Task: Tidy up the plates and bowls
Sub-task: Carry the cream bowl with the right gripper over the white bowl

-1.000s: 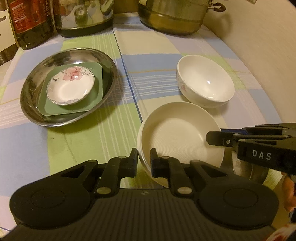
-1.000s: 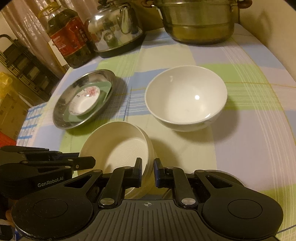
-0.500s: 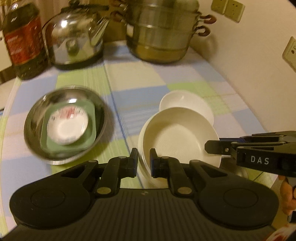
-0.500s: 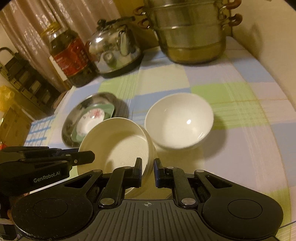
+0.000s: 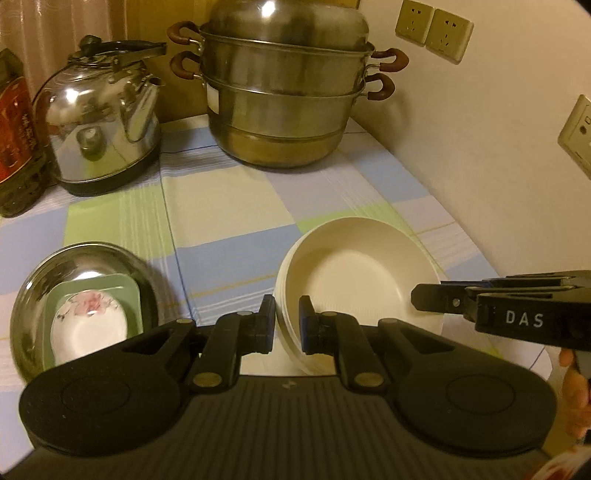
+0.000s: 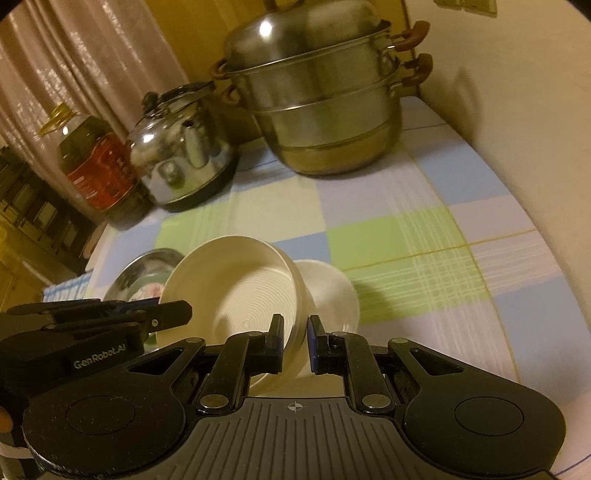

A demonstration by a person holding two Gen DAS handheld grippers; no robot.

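Note:
A cream ribbed bowl [image 5: 354, 280] hangs tilted above the table, held by both grippers at opposite sides of its rim. My left gripper [image 5: 287, 321] is shut on the near-left rim. From the right side my right gripper [image 5: 421, 301] clamps the other edge. In the right wrist view the right gripper [image 6: 295, 332] pinches the cream bowl [image 6: 236, 291] and the left gripper [image 6: 181, 310] reaches in from the left. A white bowl [image 6: 332, 295] sits on the cloth just behind and below it, partly hidden. A steel dish [image 5: 74, 258] holds a green square plate [image 5: 122, 288] and a floral saucer [image 5: 88, 325].
At the back stand a steel kettle [image 5: 99, 122], a stacked steamer pot [image 5: 284, 92] and an oil bottle [image 5: 14, 140]. A wall with sockets [image 5: 432, 33] borders the right side. A checked cloth [image 5: 229, 206] covers the table. A hand [image 5: 576, 398] shows at the right edge.
Both grippers have lifted the cream bowl off the cloth and carried it up and back over the white bowl, which it now covers in the left wrist view. Both cameras see more of the pots.

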